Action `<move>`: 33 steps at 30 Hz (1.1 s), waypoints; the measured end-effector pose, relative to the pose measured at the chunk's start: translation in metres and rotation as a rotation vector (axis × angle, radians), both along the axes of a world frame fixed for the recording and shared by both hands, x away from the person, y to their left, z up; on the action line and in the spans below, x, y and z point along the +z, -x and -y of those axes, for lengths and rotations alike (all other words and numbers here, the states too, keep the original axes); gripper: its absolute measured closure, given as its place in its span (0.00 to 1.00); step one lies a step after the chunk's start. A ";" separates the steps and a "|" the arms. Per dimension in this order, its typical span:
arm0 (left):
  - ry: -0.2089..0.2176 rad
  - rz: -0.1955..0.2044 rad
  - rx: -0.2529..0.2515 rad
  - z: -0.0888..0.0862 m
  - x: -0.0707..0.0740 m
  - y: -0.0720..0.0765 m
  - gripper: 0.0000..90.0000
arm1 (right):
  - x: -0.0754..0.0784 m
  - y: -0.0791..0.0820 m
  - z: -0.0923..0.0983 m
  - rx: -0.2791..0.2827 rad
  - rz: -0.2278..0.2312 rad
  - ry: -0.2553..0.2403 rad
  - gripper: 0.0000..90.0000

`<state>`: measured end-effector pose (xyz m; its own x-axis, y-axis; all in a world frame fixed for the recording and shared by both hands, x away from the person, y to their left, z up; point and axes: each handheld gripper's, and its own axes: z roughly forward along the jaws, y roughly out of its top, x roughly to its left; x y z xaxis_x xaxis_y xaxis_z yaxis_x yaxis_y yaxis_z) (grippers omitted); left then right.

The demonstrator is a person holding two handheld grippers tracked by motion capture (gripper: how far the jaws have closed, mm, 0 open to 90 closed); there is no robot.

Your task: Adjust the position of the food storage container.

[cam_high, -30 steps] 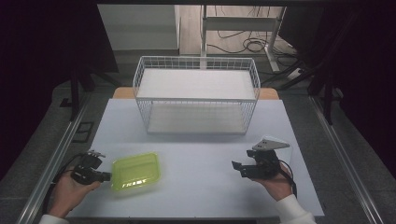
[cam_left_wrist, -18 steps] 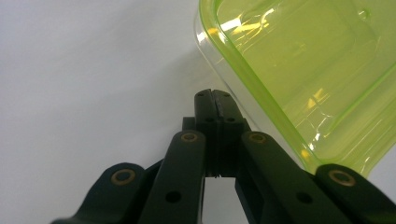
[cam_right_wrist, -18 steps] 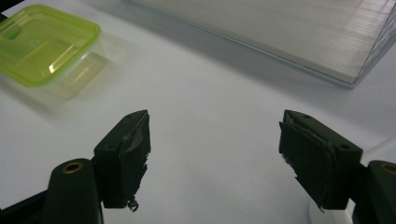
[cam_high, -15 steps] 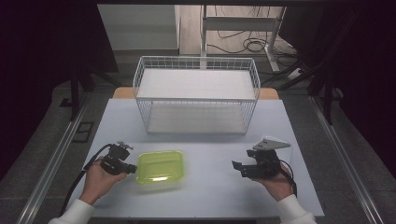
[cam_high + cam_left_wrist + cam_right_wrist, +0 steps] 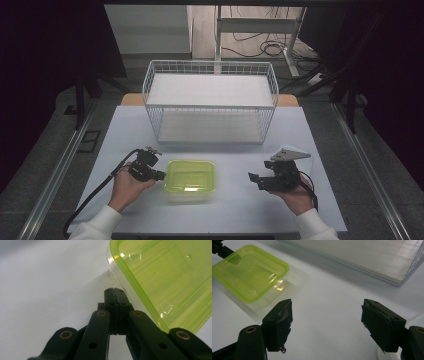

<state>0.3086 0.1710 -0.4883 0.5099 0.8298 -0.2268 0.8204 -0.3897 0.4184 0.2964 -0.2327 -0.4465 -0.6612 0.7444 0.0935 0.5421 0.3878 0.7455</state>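
1. Left hand-held gripper (image 5: 159, 175): jaws pressed together with nothing between them (the left gripper view shows the two pads meeting face to face). Its tip sits just beside the left edge of the box (image 5: 190, 178); contact cannot be confirmed.
2. Box: a clear container with a yellow-green lid, resting flat on the bench (image 5: 240, 210), directly ahead and to the right of the left hand-held gripper's tip.
3. Right hand-held gripper (image 5: 254, 179): jaws spread wide, holding nothing. It is held low over the bench, well apart from the box, which lies ahead of it and to its left.
4. Basket (image 5: 210, 107): white wire, standing on the bench beyond both hand-held grippers.
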 end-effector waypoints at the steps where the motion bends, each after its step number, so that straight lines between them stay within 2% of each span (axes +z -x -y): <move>1: 0.000 0.000 0.000 0.000 0.000 0.000 1.00 | 0.000 0.000 0.000 -0.002 -0.003 -0.005 0.28; 4: 0.011 -0.001 -0.009 0.008 -0.001 -0.004 1.00 | 0.000 0.000 0.000 -0.005 -0.003 -0.005 0.28; 10: 0.006 0.014 -0.027 0.025 -0.003 -0.008 1.00 | 0.000 0.000 0.001 -0.006 -0.001 -0.002 0.28; 15: 0.016 0.014 -0.032 0.028 -0.003 -0.010 1.00 | -0.001 0.000 0.001 -0.010 -0.001 0.005 0.28; 20: 0.039 0.012 -0.057 0.031 -0.004 -0.004 1.00 | -0.001 0.000 0.000 -0.014 0.002 0.007 0.28; 23: 0.036 0.002 -0.076 0.033 -0.005 -0.002 1.00 | -0.002 0.000 0.000 -0.017 0.000 0.010 0.28; 27: 0.018 0.028 -0.061 0.032 -0.005 -0.001 1.00 | 0.000 0.001 -0.001 -0.029 0.005 0.011 0.27; 31: 0.038 0.054 -0.041 0.028 0.001 -0.001 0.98 | 0.006 0.005 -0.005 -0.034 0.021 0.002 0.26; 32: 0.031 0.059 -0.044 0.025 0.003 -0.001 0.98 | 0.006 0.005 -0.005 -0.034 0.021 0.002 0.26; 33: 0.003 0.104 -0.017 0.022 0.005 0.003 0.90 | 0.008 0.006 -0.007 -0.038 0.023 -0.003 0.26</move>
